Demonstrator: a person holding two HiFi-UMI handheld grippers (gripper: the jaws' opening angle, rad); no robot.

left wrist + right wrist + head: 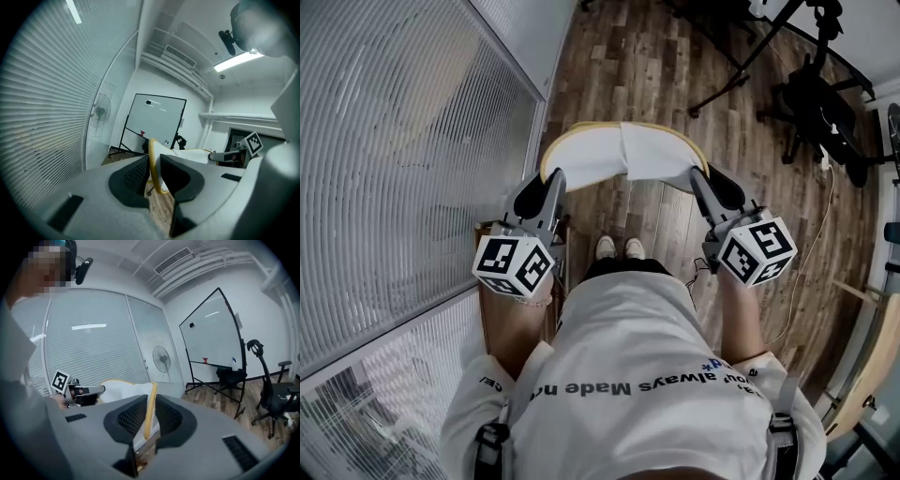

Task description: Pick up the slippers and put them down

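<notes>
Plainly, the slippers (623, 155) are light, thin and floppy. They are white cloth with a yellow rim, and they hang in the air as a shallow arch between the two tools, above the wooden floor (675, 56) and just ahead of the person's shoes (619, 248). They look like two flat slippers overlapped at the middle, though from the head view I cannot be sure where one ends and the other begins.

Soft goods like these sag and fold rather than slip, so the sensible hold is on the stiffer yellow edge at each outer end — and that is where they are taken. The left gripper (551, 183) has its jaws drawn narrow, pinching the rim, which shows as a yellow curve between the dark pads in its own view (153, 164). The right gripper (698, 178) is likewise nearly closed on the opposite edge (149, 411).

Nothing here is fragile; the likely nuisance is the middle drooping or the two pieces sliding apart if one end is let go first — lowering both ends level should avoid it.

A glass wall with blinds (394, 141) runs along the person's left.
</notes>
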